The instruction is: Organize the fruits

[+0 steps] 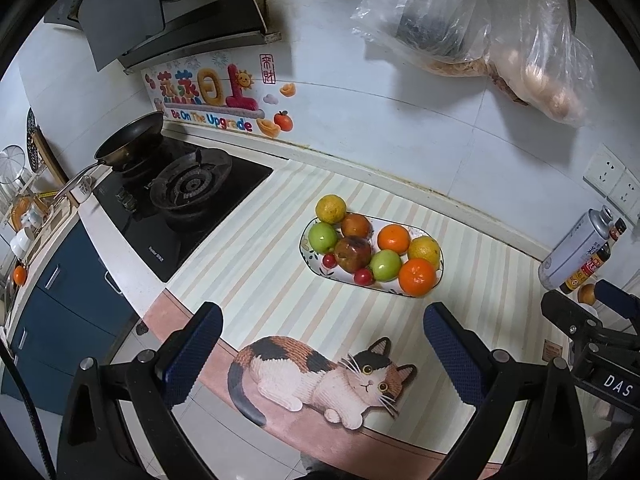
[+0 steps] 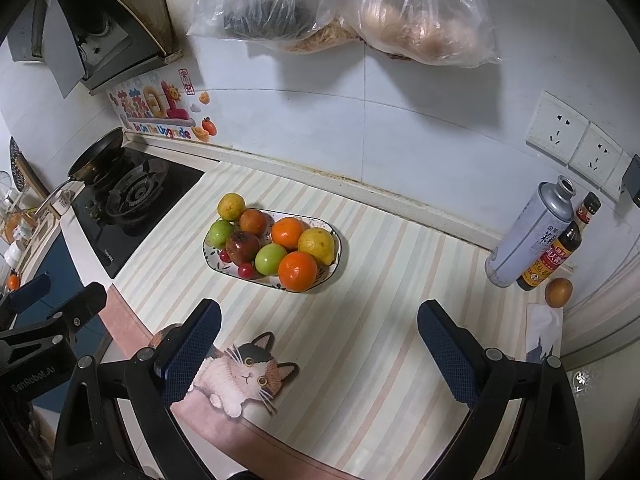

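An oval patterned plate (image 1: 402, 292) (image 2: 334, 258) sits on a striped mat and holds several fruits: oranges (image 1: 417, 277) (image 2: 297, 271), green apples (image 1: 385, 265) (image 2: 269, 259), a dark red apple (image 1: 353, 254) (image 2: 242, 246), yellow citrus (image 1: 424, 251) (image 2: 316, 245) and small red cherries (image 1: 363, 277) (image 2: 245, 270). One yellow-green citrus (image 1: 330, 208) (image 2: 231, 205) rests at the plate's far left end. My left gripper (image 1: 322, 350) is open and empty, held back from the plate. My right gripper (image 2: 318, 346) is open and empty, also short of the plate.
A gas hob (image 1: 188, 196) (image 2: 132, 200) with a pan (image 1: 132, 140) lies to the left. A metal can (image 2: 532, 232) (image 1: 576, 248), a sauce bottle (image 2: 560, 248) and a brown round fruit (image 2: 559, 292) stand at the right. Plastic bags (image 2: 360, 8) hang on the wall.
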### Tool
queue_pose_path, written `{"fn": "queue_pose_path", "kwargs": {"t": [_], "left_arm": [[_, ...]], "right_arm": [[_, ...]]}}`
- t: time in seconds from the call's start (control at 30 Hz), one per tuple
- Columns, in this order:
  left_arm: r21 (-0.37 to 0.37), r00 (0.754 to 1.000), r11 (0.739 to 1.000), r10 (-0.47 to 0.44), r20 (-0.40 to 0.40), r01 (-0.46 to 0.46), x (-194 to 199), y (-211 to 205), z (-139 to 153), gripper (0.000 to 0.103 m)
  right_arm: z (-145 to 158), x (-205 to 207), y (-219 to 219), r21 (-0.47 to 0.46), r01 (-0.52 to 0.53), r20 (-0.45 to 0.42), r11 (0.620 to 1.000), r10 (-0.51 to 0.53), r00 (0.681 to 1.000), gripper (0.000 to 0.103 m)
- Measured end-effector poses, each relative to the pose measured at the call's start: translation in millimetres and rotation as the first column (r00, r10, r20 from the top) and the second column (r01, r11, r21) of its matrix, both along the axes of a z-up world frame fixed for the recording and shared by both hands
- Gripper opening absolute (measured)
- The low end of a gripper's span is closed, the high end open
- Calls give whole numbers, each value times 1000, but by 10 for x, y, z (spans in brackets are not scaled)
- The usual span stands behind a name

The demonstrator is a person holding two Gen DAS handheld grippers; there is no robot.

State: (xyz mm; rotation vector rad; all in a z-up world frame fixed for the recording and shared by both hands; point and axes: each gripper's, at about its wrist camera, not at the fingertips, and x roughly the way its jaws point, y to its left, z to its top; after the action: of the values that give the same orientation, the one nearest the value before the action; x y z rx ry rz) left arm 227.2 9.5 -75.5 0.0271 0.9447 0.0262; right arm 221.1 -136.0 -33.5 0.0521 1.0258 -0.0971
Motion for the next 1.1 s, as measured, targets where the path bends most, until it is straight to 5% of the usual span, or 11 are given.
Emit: {"fn": "queue_pose_path", "kwargs": {"t": [1.1], "left_arm": [[-1, 1000, 1000, 12, -2, -12, -31, 37, -40, 103]], "right_arm": [[26, 8, 71, 6, -7, 4, 1000, 7, 1000, 101]]}}
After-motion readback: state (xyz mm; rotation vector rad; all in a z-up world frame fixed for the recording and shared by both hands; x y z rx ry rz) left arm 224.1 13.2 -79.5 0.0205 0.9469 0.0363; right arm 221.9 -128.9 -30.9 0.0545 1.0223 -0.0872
